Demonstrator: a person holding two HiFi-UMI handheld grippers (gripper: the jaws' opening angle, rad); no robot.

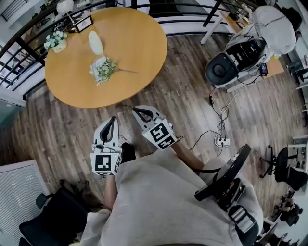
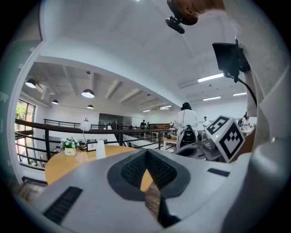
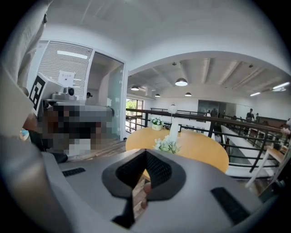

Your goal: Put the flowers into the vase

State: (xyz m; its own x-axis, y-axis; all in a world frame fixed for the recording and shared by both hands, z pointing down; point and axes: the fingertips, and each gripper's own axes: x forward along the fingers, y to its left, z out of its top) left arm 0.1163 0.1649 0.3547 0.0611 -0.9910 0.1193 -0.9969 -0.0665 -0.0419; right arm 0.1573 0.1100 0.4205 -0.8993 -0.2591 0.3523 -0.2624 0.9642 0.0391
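A bunch of white flowers (image 1: 102, 69) with a thin stem lies on the round wooden table (image 1: 134, 53). Just beyond it stands a white vase (image 1: 96, 43), upright and empty as far as I can tell. Both grippers hover over the wood floor, short of the table's near edge. My left gripper (image 1: 112, 121) is shut with nothing in it, and so is my right gripper (image 1: 140, 112). In the right gripper view, the flowers (image 3: 167, 144) and vase (image 3: 174, 131) lie straight ahead past my right gripper (image 3: 145, 157). The left gripper view shows the vase (image 2: 100, 149) left of my left gripper (image 2: 146, 157).
A small pot of white flowers (image 1: 57, 41), a picture frame (image 1: 83, 23) and a lamp (image 1: 64, 6) stand at the table's far side. A black railing (image 1: 19, 43) runs behind it. On the floor to the right are cables with a power strip (image 1: 222, 141), plus equipment (image 1: 240, 55).
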